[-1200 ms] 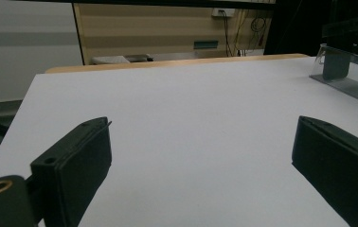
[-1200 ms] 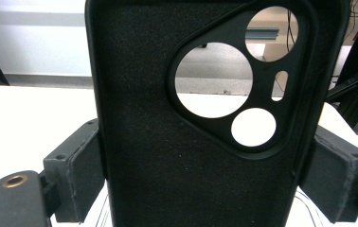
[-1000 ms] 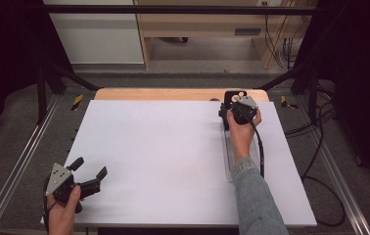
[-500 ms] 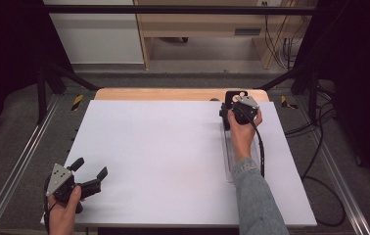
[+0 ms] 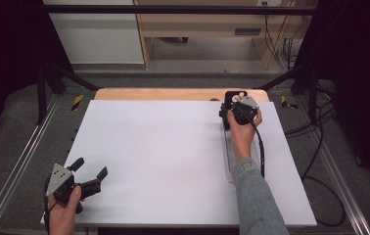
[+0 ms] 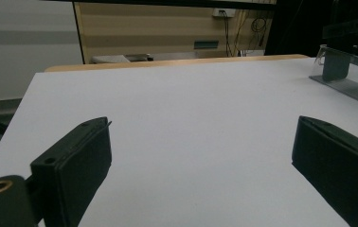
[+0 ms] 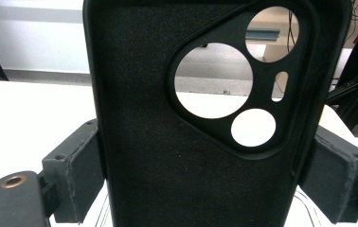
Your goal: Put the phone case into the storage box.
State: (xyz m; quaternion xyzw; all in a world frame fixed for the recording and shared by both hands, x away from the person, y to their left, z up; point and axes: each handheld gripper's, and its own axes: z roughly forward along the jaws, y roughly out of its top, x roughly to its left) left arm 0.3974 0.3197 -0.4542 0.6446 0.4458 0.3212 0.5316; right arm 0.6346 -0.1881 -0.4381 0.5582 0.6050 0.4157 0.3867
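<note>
Right claw (image 5: 235, 105) clamped on black phone case (image 7: 205, 118) by its two long edges, held upright over far right of white counter (image 5: 173, 156), next to clear stand (image 5: 228, 156). Left claw (image 5: 91, 176) gapes empty at near left corner. Risk: soft case bows under the squeeze, pops out sideways, or clips the stand

A white tabletop (image 5: 173, 161) fills the foreground, its wooden far edge (image 5: 173, 94) exposed — grey floor (image 5: 193, 78) beyond. A pale wooden bench (image 5: 212, 24) stands beside a white cabinet (image 5: 95, 39). Black cables (image 5: 281, 44) hang at right; metal rails (image 5: 11, 171) flank the table, darkness on both sides.
</note>
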